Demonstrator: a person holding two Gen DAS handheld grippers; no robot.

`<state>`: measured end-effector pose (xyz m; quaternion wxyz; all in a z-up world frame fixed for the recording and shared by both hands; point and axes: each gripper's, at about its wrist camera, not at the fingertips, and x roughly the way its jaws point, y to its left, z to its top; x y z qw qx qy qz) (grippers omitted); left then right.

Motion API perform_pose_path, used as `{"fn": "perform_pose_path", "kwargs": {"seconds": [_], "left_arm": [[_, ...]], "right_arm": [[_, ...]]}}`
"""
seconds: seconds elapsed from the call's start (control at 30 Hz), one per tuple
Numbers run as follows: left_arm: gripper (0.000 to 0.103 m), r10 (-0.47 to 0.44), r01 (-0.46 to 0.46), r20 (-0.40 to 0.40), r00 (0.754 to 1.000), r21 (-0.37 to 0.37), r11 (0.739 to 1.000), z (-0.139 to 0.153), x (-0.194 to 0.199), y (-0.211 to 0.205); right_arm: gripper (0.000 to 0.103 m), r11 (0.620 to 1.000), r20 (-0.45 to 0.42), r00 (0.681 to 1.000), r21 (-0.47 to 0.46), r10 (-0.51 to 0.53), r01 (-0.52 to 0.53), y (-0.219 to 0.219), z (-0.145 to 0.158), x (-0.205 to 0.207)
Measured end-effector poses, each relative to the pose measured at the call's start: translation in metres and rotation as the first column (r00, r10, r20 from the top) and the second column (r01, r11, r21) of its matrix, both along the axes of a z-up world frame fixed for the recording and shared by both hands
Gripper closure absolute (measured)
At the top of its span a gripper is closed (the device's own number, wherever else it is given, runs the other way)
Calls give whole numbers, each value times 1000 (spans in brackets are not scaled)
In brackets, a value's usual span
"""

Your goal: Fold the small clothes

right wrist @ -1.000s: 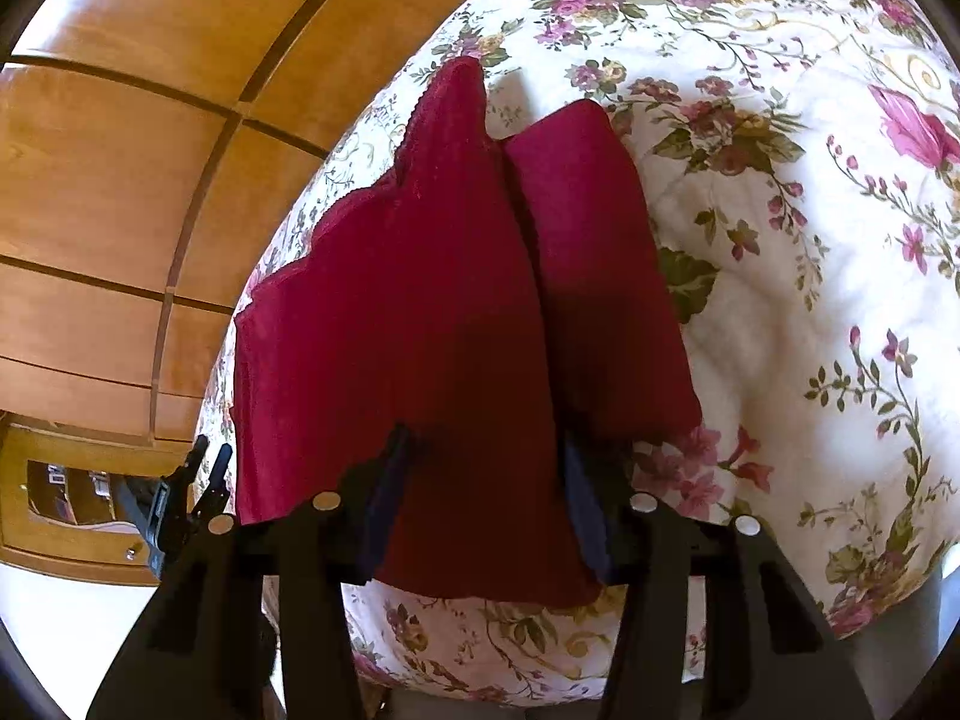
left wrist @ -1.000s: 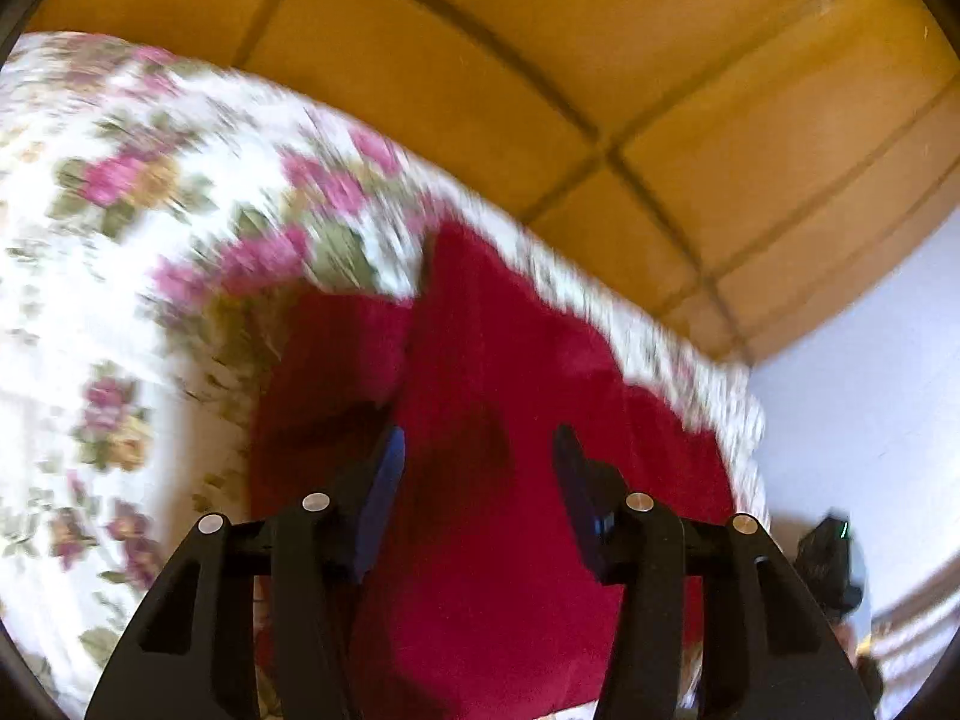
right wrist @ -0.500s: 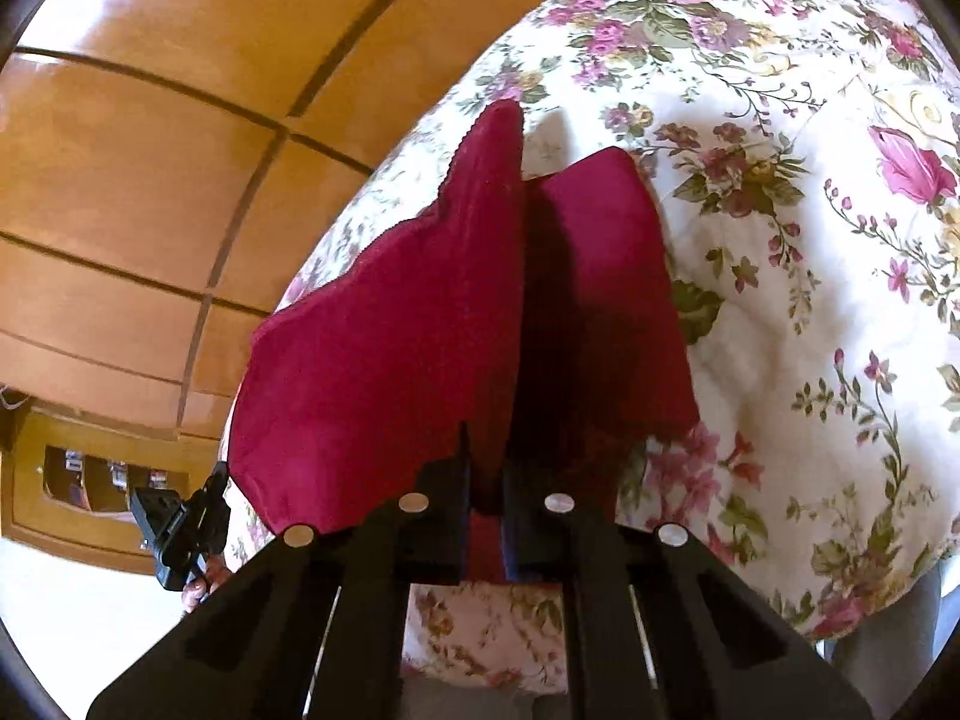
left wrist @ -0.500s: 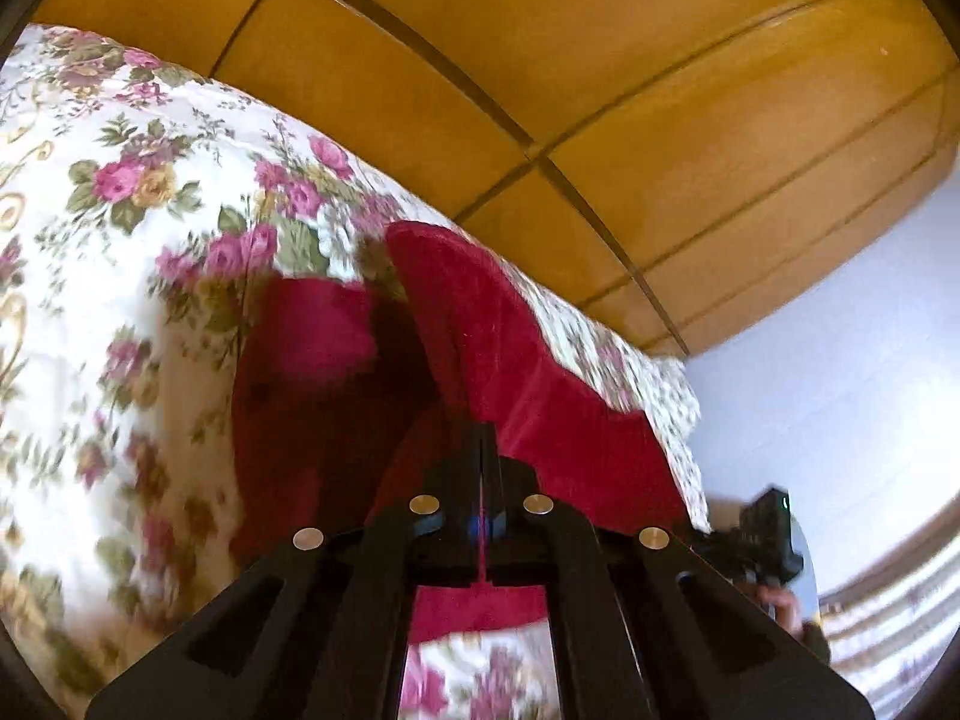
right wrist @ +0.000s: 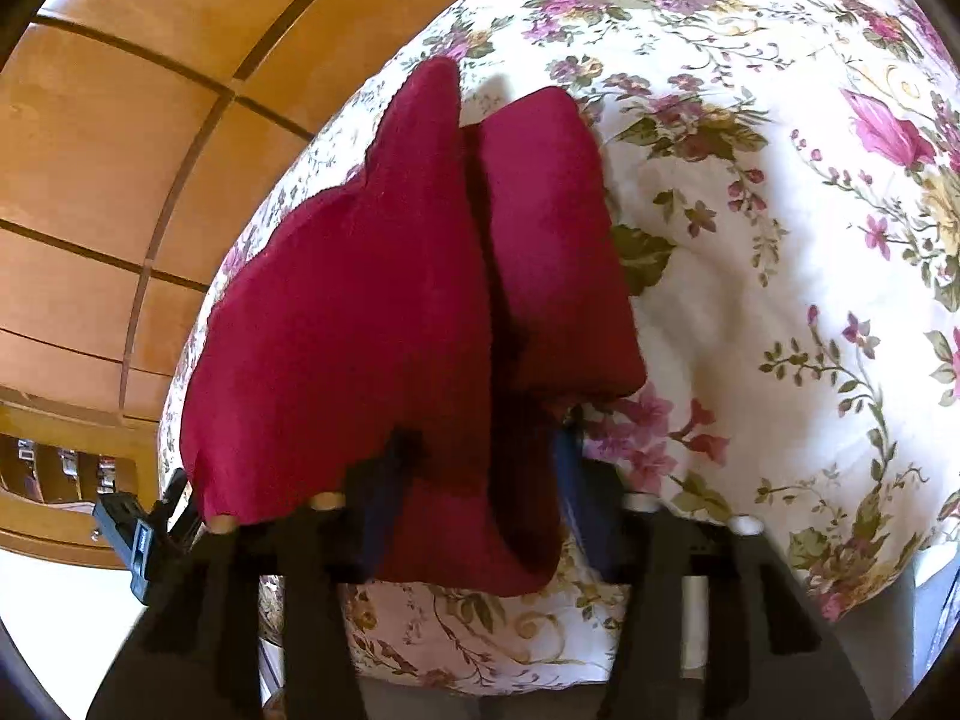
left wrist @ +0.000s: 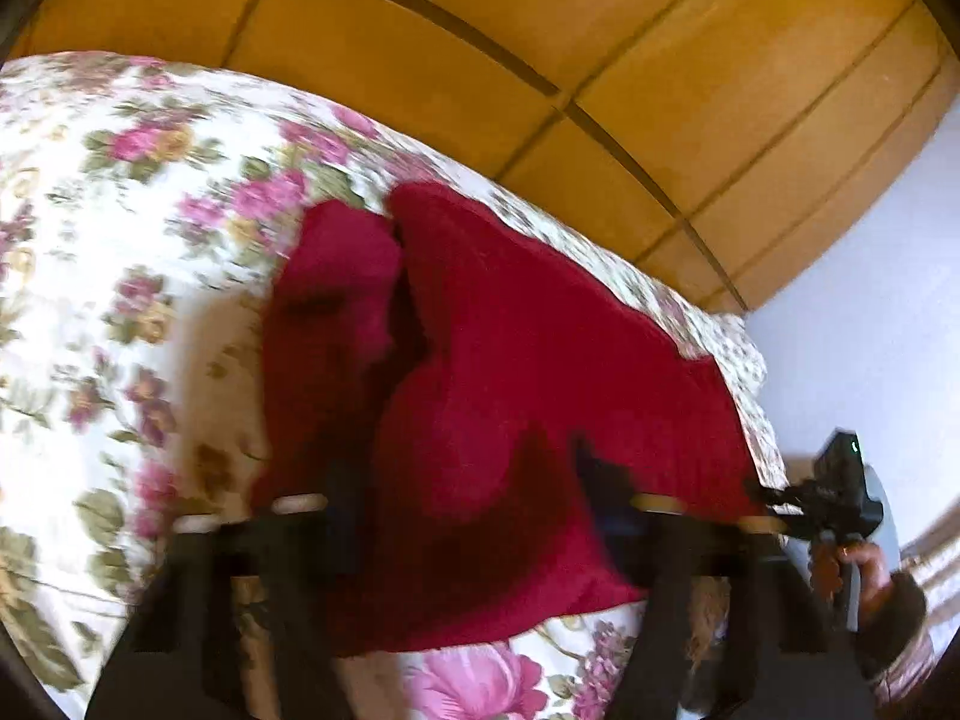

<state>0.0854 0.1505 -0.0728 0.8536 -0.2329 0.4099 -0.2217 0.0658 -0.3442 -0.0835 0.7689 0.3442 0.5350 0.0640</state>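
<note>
- Garment [right wrist: 384,300]: deep red, plain
- Bedspread [right wrist: 750,276]: white with pink and yellow flowers, green leaves
- Wardrobe [left wrist: 600,42]: amber wood, dark seams
- Wall [left wrist: 870,324]: pale lilac
- Grippers [right wrist: 474,498]: black, blue pads

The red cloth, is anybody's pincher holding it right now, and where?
No. Both the left gripper and the right gripper are open, fingers spread either side of the red cloth's near edge, which lies loose on the flowered bedspread.

My left gripper [left wrist: 465,516] was blurred, and its fingers hid the red cloth [left wrist: 510,372] edge at six o'clock.
</note>
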Motion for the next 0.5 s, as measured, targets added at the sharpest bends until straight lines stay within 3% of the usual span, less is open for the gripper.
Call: {"fn": "perform_pose_path", "kwargs": {"seconds": [0.03,0.07,0.17,0.27,0.4,0.5], "left_arm": [[92,9,-9,1,1000,14,1000,1,1,-1],[95,14,-14,2,1000,2,1000,4,-1,1],[95,8,-3,45,999,-114,993,23,-12,16],[95,-49,53,32,998,-133,990,28,-31,23],[95,-71,69,-21,997,-62,996,-2,-57,21],[95,-38,32,-76,996,-75,997,-33,-64,26]], "right_arm": [[96,1000,5,1000,17,6,-6,2,1,1],[96,1000,14,1000,8,10,-10,3,5,0],[96,999,73,996,13,41,-42,2,27,-7],[96,997,96,993,-30,73,-71,3,39,-15],[96,988,-13,992,-94,123,-124,13,17,-16],[96,978,-97,984,-134,148,-160,20,-3,-15]]}}
